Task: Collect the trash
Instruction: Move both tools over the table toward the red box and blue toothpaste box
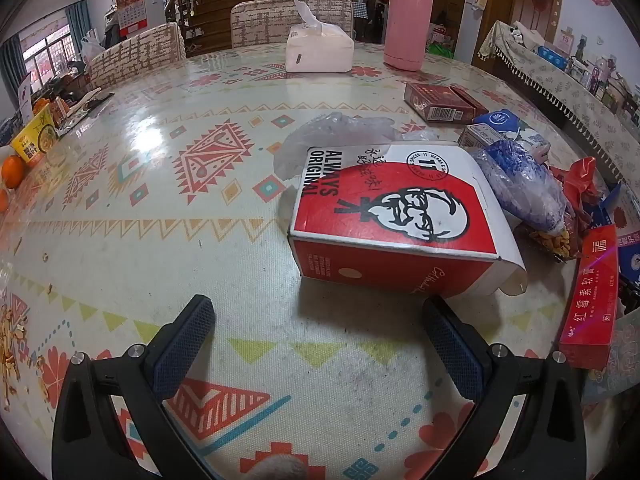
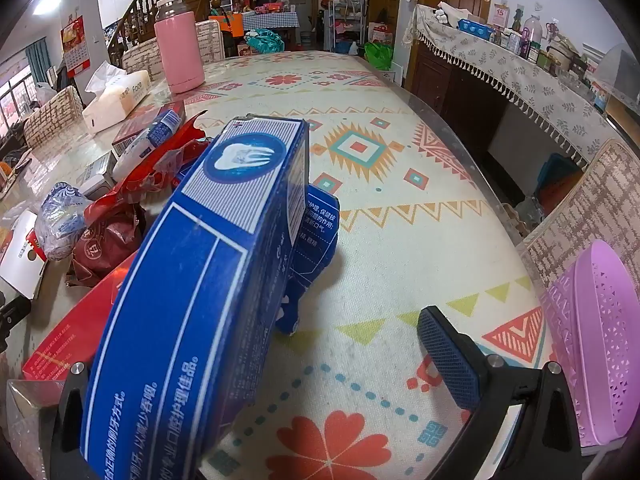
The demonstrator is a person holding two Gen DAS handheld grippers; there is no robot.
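Note:
A red and white KFC box (image 1: 394, 216) lies on the patterned table just ahead of my left gripper (image 1: 320, 316), which is open and empty a little short of it. Behind and right of it lie a clear plastic bag (image 1: 340, 128), a blue-patterned bag (image 1: 524, 184), red cigarette boxes (image 1: 440, 100) and a long red box (image 1: 592, 300). In the right wrist view a blue toothpaste box (image 2: 208, 264) leans over the left finger of my right gripper (image 2: 304, 344), whose jaws stand wide apart. The right finger (image 2: 448, 356) is clear of the box.
A pink flask (image 1: 408, 20) and a tissue pack (image 1: 320, 50) stand at the far side of the table. A purple perforated basket (image 2: 596, 344) sits at the table's right edge. Oranges (image 1: 14, 170) and a noodle cup (image 1: 36, 136) are far left. Chairs surround the table.

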